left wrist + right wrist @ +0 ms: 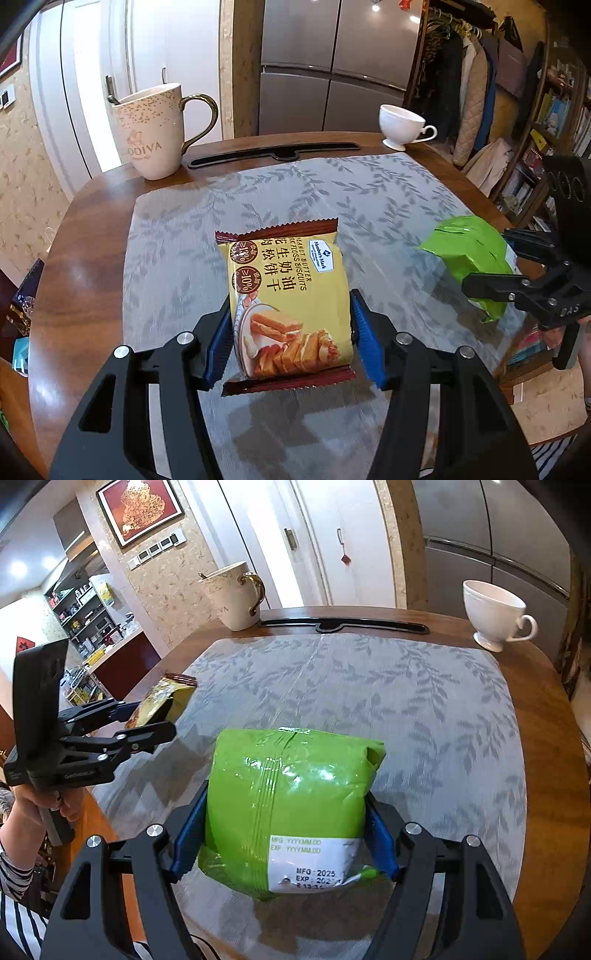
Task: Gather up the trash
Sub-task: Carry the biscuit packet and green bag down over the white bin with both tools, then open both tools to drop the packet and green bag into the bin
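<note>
**A:** Round wooden surface (pixel 92 229) with a grey leaf-print mat (pixel 295 206) over the middle, mug (pixel 151 133) and white teacup (pixel 402 123) parked at the far edge, black bar (pixel 273 153) between them. No bin anywhere in either view, sadly.

**B:** Yep. Looks like mid-pickup, both pieces of trash already grabbed. Right tongs (pixel 284 834) clamped on the green packet (pixel 288 797), blue pads pressed into both sides, bag puffy and lifted a bit off the mat, judging by the shadow underneath. Left tongs (pixel 291 339) squeezed shut on the yellow biscuit wrapper (pixel 284 295), held low on its sides, top end sticking forward over the mat.

**A:** So grab step basically done. Next up probably: carry both off to wherever the trash goes.

**B:** Agreed. Worth keeping the squeeze steady, since that foil looks slippery. Also keeping both sets apart while swinging away, and well clear of the mug and cup. Drop spot unknown from here.
</note>
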{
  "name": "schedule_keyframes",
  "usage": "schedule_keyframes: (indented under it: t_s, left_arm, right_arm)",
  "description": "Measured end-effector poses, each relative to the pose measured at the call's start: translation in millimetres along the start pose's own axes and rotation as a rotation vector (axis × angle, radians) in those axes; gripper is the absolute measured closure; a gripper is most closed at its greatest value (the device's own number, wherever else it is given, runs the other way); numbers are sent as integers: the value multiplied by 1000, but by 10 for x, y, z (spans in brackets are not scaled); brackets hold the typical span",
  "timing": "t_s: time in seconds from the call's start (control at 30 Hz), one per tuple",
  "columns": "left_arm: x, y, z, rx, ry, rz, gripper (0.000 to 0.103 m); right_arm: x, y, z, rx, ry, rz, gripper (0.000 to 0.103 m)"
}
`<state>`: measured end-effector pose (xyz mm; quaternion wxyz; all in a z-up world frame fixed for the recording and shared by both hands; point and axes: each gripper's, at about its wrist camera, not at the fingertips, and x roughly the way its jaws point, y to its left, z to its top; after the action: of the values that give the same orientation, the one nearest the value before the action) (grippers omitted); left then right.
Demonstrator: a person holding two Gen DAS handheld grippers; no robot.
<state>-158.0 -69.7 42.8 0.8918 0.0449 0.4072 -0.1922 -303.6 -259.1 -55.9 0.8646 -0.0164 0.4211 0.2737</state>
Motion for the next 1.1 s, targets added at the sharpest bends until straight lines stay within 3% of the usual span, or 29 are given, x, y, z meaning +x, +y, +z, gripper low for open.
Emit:
schedule_keyframes:
  t_s: [0.33,0.67,0.9,1.1]
  left_arm:
    - [-509,-131,-455,2,-18,-49,45]
    - [-817,-356,-1040,75,46,-149,45]
    - [-711,-526,-1389,144,150,-186,45]
    - [-301,-528,-1622,113,251,-202,45]
  right_arm:
    - [-338,274,-354,31,-21,77,31]
    - [-555,658,-885,-12,40,162,31]
    - [-319,806,-1240,-39,150,158,31]
    - [142,737,-1457,-16,236,96,31]
